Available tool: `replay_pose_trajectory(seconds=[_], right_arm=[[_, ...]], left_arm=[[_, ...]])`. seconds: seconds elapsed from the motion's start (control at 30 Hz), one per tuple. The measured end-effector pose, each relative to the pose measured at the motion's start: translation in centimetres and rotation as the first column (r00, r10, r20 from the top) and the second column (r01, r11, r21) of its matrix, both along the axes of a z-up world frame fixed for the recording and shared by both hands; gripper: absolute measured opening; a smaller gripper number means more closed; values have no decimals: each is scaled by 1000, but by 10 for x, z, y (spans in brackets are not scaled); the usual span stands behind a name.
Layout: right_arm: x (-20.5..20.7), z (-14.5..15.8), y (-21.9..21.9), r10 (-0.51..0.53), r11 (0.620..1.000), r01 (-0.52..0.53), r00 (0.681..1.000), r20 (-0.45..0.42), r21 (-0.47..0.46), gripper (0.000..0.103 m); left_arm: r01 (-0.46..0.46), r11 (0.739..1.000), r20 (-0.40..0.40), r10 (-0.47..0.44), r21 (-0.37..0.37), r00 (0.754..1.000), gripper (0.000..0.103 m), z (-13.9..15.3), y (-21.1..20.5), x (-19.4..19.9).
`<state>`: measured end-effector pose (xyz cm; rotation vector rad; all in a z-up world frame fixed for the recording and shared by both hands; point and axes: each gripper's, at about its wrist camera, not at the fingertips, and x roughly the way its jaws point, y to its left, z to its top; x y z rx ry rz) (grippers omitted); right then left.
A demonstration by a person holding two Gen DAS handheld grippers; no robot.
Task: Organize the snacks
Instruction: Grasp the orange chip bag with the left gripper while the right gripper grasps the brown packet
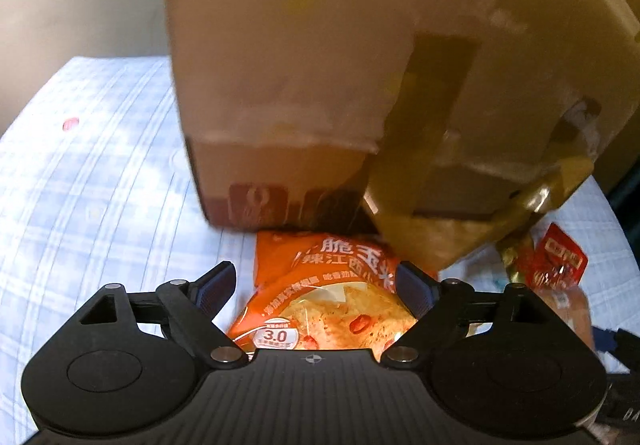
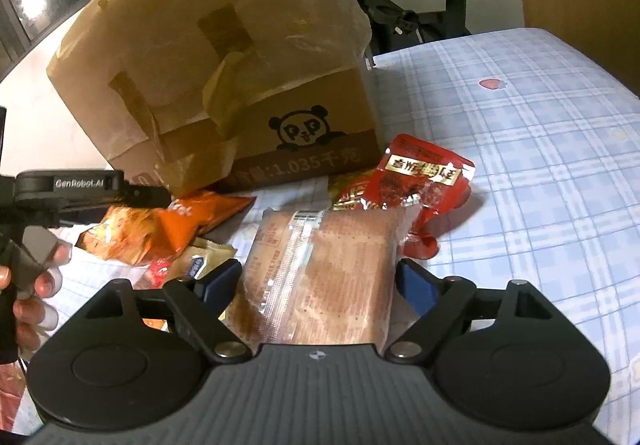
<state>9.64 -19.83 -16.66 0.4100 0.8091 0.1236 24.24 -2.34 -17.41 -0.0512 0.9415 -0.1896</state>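
Snack packets lie on a checked bedsheet (image 2: 520, 165) before a cardboard box (image 2: 224, 85). The left tongs (image 1: 316, 285) stand spread around the orange corn-snack bag (image 1: 332, 305). The right tongs (image 2: 318, 281) stand spread around a brown biscuit pack (image 2: 320, 277).

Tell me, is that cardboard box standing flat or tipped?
Tipped. In the right wrist view the cardboard box leans, one bottom edge raised above the checked cloth with an orange snack bag lying at it.
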Motion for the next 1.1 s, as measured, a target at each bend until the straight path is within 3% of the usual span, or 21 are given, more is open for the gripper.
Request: replay_pose_trajectory(seconds=[0.37,0.6,0.8,1.1], right_arm=[[0,0,4,18,999,-18,1000,1,-44,85],[-1,0,5,20,998,-20,1000,-2,-59,84],[0,2,7,23,997,-23,1000,-7,-72,84],[0,1,8,24,996,-26,1000,-14,-84,84]], left_arm=[[-8,995,-53,3,-99,999,93,-12,12,-16],[-38,987,-108,21,-158,994,92,-13,44,-43],[-49,976,-92,30,-213,995,92,-4,64,-61],[-63,969,-132,31,-241,991,93,-16,72,-70]])
